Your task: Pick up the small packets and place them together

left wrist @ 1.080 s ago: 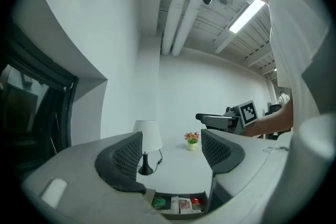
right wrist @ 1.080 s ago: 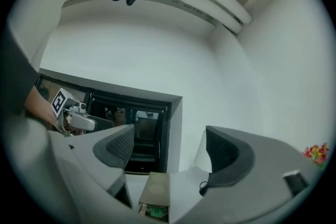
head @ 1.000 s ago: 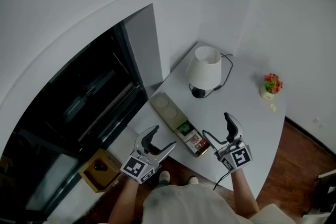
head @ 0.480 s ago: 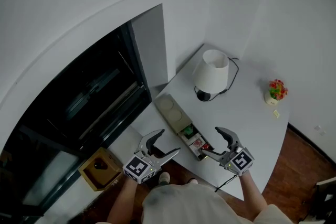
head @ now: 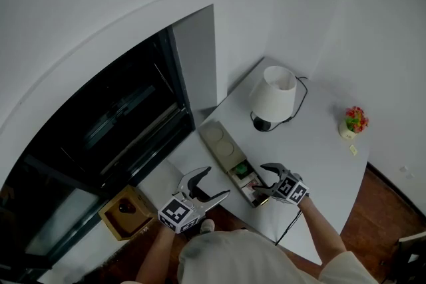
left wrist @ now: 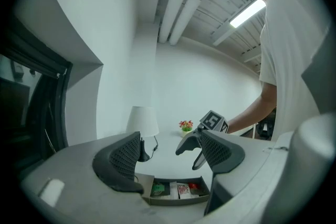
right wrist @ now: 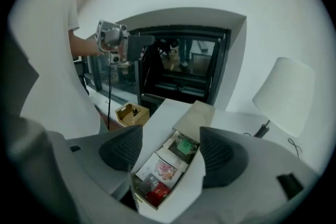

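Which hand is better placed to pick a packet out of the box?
Right. The right tool hovers over the box, jaws closing on nothing yet; the left tool hangs short of it.

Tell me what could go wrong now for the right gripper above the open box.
1. The fingers of the right gripper are closing over the box, nothing between them yet; the red packet and white packet lie edge to edge, so both may get pinched.
2. The box's near end sits close to the table edge; a push could slide it off.
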Tool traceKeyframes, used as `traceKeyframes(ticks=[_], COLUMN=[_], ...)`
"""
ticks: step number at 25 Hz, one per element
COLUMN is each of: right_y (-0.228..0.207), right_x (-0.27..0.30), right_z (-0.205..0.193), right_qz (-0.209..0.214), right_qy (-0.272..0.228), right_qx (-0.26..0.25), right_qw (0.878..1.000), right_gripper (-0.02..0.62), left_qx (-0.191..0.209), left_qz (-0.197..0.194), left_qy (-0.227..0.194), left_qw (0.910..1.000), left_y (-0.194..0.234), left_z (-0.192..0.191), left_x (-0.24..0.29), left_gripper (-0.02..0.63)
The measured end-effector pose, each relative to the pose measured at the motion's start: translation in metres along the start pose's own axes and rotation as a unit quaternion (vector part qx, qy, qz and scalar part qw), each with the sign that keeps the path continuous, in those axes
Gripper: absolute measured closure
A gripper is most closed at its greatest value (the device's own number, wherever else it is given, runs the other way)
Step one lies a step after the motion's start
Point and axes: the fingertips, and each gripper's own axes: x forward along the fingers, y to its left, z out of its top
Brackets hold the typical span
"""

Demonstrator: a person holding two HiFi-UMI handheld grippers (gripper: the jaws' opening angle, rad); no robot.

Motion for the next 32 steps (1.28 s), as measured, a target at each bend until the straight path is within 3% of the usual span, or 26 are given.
traceKeyframes(ticks=[5, 8, 11, 13, 14, 15, 18, 24, 29, 32], right_y=[-0.015, -0.019, -0.025, -0.027, -0.029, -0.032, -0.041, -0.034, -0.036, -0.032], right_x=[0.062, 0.093, 0.115, 0.126, 0.130, 0.134, 0.147, 0.159, 0.149, 0.131], right_z=[-0.038, -0.059, -0.073, -0.077, -0.079, -0.082, -0.094, -0.108, -0.094, -0.091], right_qz=[0.004, 0.002, -0.006, -0.014, -0.022, -0.035, -0.066, -0.072, -0.090, -0.096], right_qy=[0.072, 0.093, 0.099, 0.108, 0.115, 0.122, 0.135, 0.190, 0.181, 0.181], right_qx=[0.027, 0.105, 0.198, 0.227, 0.229, 0.228, 0.232, 0.236, 0.220, 0.225], right_qw=[0.997, 0.990, 0.975, 0.968, 0.966, 0.965, 0.961, 0.950, 0.954, 0.952], right_gripper=[0.260, 0.261, 0.261, 0.262, 0.338, 0.362, 0.362, 0.378, 0.493, 0.519], left_qx=[-0.009, -0.013, -0.017, -0.022, -0.023, -0.022, -0.021, -0.026, -0.025, -0.027], left_qz=[0.016, 0.023, 0.034, 0.040, 0.042, 0.045, 0.050, 0.055, 0.061, 0.061], left_qy=[0.004, 0.008, 0.010, 0.011, 0.013, 0.015, 0.019, 0.018, 0.021, 0.019], left_qw=[0.9998, 0.9996, 0.9992, 0.9989, 0.9988, 0.9986, 0.9984, 0.9980, 0.9976, 0.9976], left_y=[0.004, 0.003, 0.006, 0.007, 0.008, 0.009, 0.010, 0.012, 0.016, 0.017], left_z=[-0.006, -0.011, -0.014, -0.013, -0.014, -0.017, -0.019, -0.016, -0.024, -0.024], left_x=[-0.003, -0.006, -0.009, -0.011, -0.012, -0.014, -0.018, -0.022, -0.027, -0.028], left_gripper=[0.254, 0.255, 0.255, 0.255, 0.255, 0.255, 0.255, 0.255, 0.255, 0.255])
